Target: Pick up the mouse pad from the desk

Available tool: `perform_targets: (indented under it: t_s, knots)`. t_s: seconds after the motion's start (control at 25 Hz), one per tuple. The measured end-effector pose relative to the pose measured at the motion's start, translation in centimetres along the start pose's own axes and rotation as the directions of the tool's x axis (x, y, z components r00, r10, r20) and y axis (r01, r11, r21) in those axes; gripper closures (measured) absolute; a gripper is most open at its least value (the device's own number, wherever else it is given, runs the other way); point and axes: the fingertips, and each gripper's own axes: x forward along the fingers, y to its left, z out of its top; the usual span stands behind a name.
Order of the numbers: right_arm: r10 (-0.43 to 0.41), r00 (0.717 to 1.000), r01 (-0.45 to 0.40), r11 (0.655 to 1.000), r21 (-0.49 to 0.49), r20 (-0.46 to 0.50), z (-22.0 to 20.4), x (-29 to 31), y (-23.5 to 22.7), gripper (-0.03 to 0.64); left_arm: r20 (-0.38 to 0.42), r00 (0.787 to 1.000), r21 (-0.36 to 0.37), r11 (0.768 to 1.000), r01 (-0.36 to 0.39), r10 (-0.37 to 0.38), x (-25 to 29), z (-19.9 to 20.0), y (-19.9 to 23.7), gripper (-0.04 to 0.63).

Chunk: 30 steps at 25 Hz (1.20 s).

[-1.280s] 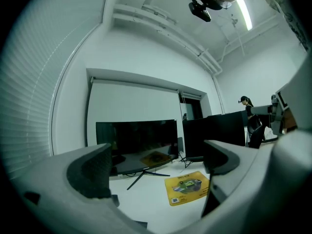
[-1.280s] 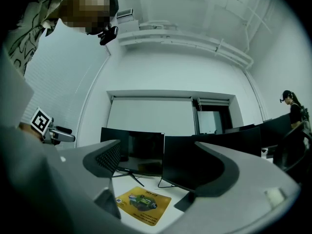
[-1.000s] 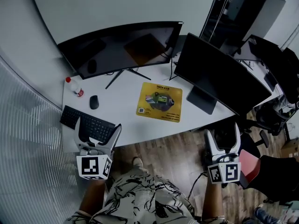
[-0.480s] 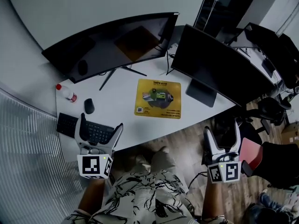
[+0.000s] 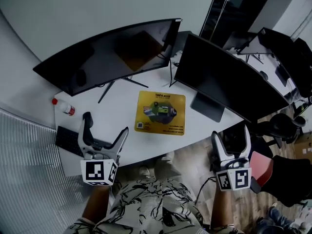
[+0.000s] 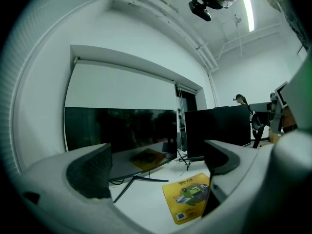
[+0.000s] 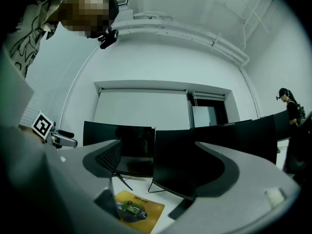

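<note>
The left gripper [image 5: 106, 126] and the right gripper [image 5: 231, 135] hung open and empty, at 8 and 4 o'clock from the yellow mouse pad [image 5: 161, 112]. Only the head view showed the keyboard [image 5: 68, 141].

A wide curved monitor [image 5: 109, 52] is standing along the far edge of the desk [image 5: 117, 111], and a second dark monitor [image 5: 229, 79] is standing toward its right edge. A red-capped bottle [image 5: 63, 107] is sitting near the far-left corner, and a black keyboard [image 5: 67, 140] is lying at the near-left edge.
</note>
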Motion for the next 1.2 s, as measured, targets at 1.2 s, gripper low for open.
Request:
perform_targets:
  t_s: [1.2]
  knots:
    - [0.295,0.901,-0.255,0.953,0.161,-0.318,-18.7,14.4,-1.2,0.147,-0.239,0.971,-0.035,0.999,0.006,-0.015,14.9,-9.0,-3.7,0.017]
